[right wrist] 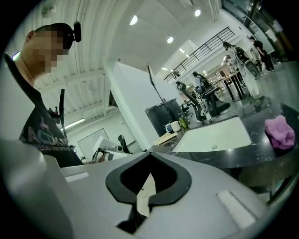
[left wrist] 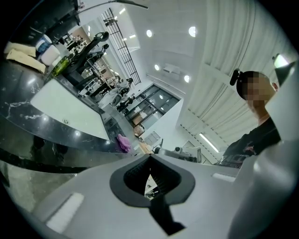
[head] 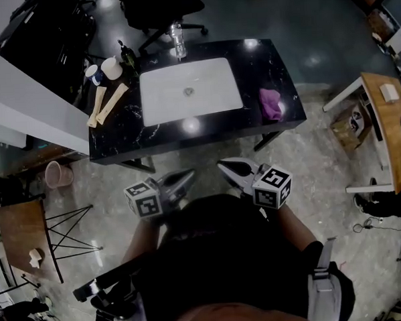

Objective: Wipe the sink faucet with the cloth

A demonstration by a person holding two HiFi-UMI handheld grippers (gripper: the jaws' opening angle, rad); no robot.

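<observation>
- We find both tongs low in the middle of the head view, below the near edge of the desk (head: 119,137) and close to the person's torso.
- The left tongs (head: 186,176) are clenched. In the left gripper view their tips (left wrist: 150,176) meet and nothing sits between them.
- The right tongs (head: 223,166) are clenched as well. In the right gripper view they (right wrist: 148,181) are closed on nothing.
- The two sets of tips lie near each other but do not touch, and both point up the frame toward the desk.
- The cloth (head: 271,104) is purple and lies bunched on the dark marbled desk, just right of the sink (head: 164,101), in the upper right of the centre area. It is well apart from both tongs.
- We see the same cloth at the centre left of the left gripper view (left wrist: 124,142) and at the right edge of the right gripper view (right wrist: 279,131).
- The sink is a white rectangular basin set into the desk.
- The faucet (head: 178,40) stands at the far rim of the sink, top centre of the head view. Neither the cloth nor the tongs touch it.
- Two mugs (head: 112,67), a dark bottle (head: 127,56) and two beige strips (head: 107,104) occupy the desk left of the sink.
</observation>
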